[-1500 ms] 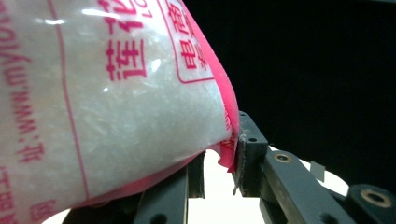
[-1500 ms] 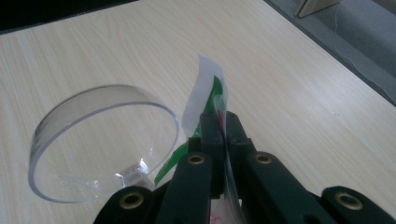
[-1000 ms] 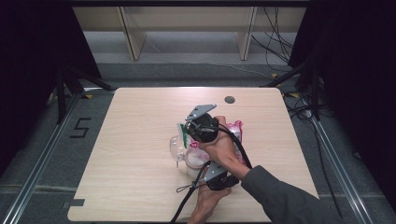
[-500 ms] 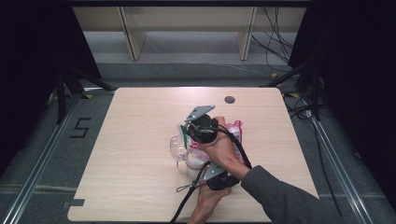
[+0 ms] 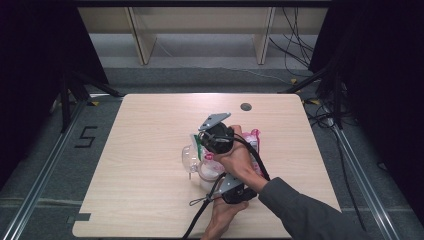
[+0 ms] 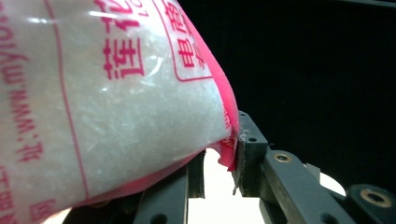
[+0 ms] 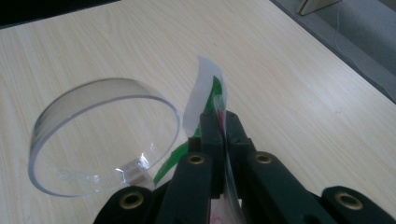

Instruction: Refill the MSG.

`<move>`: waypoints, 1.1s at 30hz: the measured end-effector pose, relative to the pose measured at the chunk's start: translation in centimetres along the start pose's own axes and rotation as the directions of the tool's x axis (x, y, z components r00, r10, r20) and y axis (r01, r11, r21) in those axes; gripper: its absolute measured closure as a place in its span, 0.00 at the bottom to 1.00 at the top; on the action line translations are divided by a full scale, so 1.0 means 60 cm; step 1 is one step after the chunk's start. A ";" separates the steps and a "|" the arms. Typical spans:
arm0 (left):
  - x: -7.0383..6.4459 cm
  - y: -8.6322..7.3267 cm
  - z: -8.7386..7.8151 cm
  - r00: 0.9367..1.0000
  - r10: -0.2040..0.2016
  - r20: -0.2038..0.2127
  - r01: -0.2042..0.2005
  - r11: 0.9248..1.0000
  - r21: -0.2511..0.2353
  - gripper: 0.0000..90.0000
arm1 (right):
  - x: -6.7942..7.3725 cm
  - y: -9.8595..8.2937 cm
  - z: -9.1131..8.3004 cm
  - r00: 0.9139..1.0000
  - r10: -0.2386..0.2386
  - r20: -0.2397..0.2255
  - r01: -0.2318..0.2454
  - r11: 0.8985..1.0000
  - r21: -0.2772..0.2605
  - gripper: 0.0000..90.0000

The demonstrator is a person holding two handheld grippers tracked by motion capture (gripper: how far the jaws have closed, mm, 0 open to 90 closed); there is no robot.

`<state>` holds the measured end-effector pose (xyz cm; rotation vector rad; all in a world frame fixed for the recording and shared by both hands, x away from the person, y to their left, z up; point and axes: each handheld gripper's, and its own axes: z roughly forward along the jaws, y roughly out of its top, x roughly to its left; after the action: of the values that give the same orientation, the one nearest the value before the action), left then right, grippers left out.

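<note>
Left claw (image 6: pixel 219 161) clamps pink-printed clear bag of white granules (image 6: pixel 116 93). Right claw (image 7: pixel 219 123) pinches bag's green-white top flap (image 7: pixel 205 88). Clear plastic mug (image 7: pixel 100 135) looks empty; pouring probably pending.

Light wooden table (image 5: pixel 140 165) with a dark round hole (image 5: pixel 245 106), pale shelf legs (image 5: pixel 142 42) beyond.

The bag (image 6: pixel 112 102) was clear with pink edges and pink print; the strip (image 7: pixel 205 100) white and green; the cup (image 7: pixel 100 135) colourless; the table (image 5: pixel 145 150) pale wood
</note>
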<state>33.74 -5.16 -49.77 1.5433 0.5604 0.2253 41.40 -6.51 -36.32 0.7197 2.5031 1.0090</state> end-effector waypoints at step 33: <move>0.001 -0.001 -0.003 1.000 0.001 -0.002 -0.001 1.000 -0.003 0.85 | -0.003 -0.002 0.003 1.000 0.006 0.000 -0.006 1.000 -0.005 1.00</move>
<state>33.71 -5.00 -49.81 1.5408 0.5606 0.2287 41.57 -6.60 -36.49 0.7260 2.4992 1.0164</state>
